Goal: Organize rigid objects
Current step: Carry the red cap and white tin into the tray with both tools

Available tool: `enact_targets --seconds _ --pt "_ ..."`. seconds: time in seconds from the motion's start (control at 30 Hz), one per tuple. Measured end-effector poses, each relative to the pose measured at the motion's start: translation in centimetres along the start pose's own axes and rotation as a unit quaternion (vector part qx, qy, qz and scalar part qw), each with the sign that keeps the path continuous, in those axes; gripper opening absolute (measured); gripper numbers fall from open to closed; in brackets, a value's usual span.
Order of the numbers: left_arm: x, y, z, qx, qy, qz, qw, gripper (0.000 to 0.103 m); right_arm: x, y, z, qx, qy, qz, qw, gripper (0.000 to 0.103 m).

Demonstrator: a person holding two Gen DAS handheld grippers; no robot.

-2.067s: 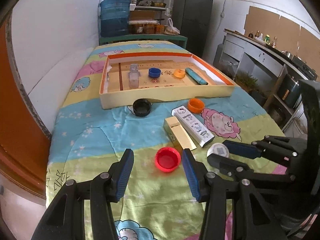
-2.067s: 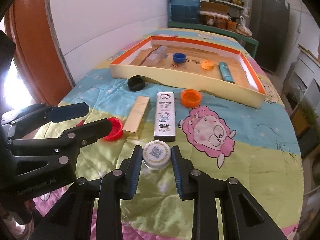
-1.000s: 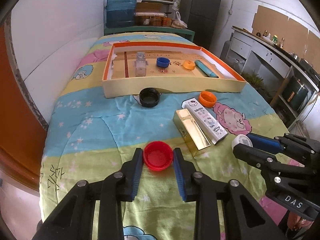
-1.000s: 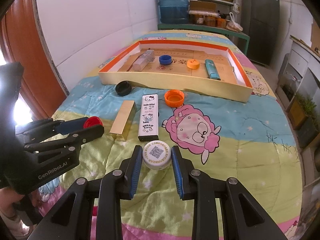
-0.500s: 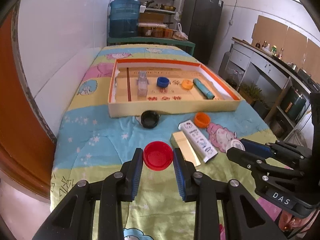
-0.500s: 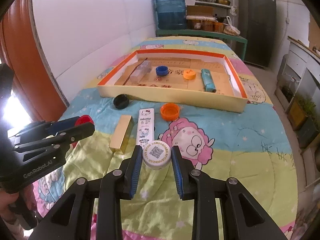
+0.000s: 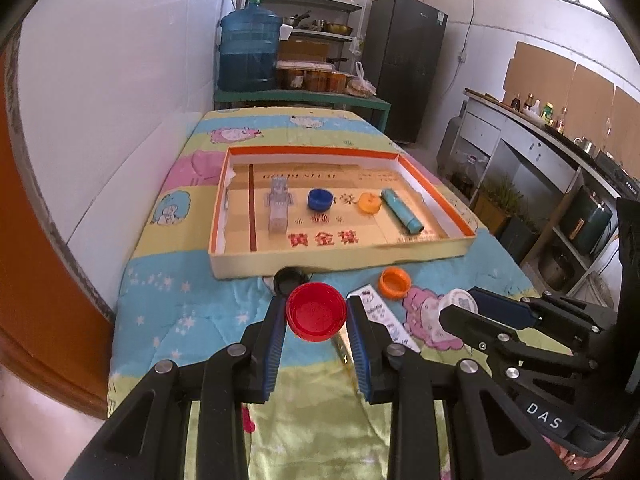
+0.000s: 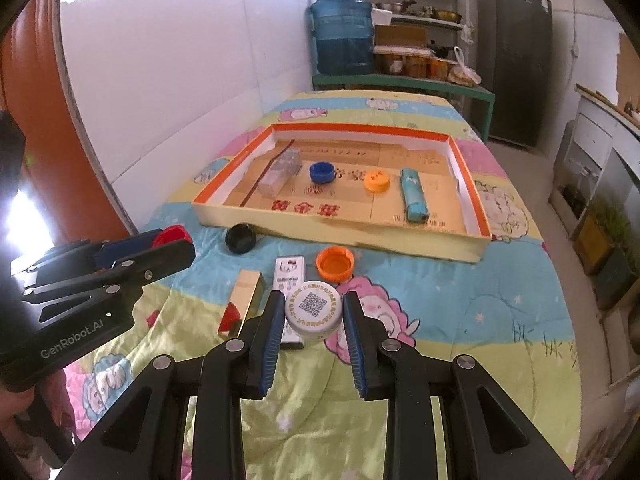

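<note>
My left gripper (image 7: 316, 318) is shut on a red cap (image 7: 316, 311) and holds it raised above the quilt. My right gripper (image 8: 313, 314) is shut on a white lid with a QR code (image 8: 313, 310), also raised. An orange-rimmed cardboard tray (image 7: 340, 256) (image 8: 340, 236) lies ahead. In it are a clear bottle (image 7: 279, 203), a blue cap (image 7: 320, 199), an orange cap (image 7: 369, 202) and a teal tube (image 7: 401, 211). On the quilt lie a black cap (image 8: 240, 237), an orange cap (image 8: 335, 263), a gold box (image 8: 246, 294) and a white Hello Kitty box (image 8: 289, 272).
The table carries a cartoon quilt (image 8: 460, 320) beside a white wall (image 8: 180, 60) on the left. A blue water jug (image 7: 250, 52), shelves and a dark fridge (image 7: 404, 64) stand behind. A counter (image 7: 540, 140) runs along the right.
Both grippers have risen and pulled back from the quilt, each carrying its cap. The left gripper shut on the red cap about two seconds ago.
</note>
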State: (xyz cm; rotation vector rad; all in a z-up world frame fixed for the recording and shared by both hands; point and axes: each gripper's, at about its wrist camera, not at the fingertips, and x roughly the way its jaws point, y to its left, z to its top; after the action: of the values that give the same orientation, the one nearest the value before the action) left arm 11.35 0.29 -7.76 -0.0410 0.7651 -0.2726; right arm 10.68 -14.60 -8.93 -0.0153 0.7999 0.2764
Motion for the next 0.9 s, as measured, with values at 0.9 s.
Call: enact_targets --seconds 0.9 --pt "3.2 -1.2 5.7 0.001 -0.014 -0.018 0.9997 0.031 1.4 -2.7 5.3 -0.009 -0.023 -0.004 1.000 0.030"
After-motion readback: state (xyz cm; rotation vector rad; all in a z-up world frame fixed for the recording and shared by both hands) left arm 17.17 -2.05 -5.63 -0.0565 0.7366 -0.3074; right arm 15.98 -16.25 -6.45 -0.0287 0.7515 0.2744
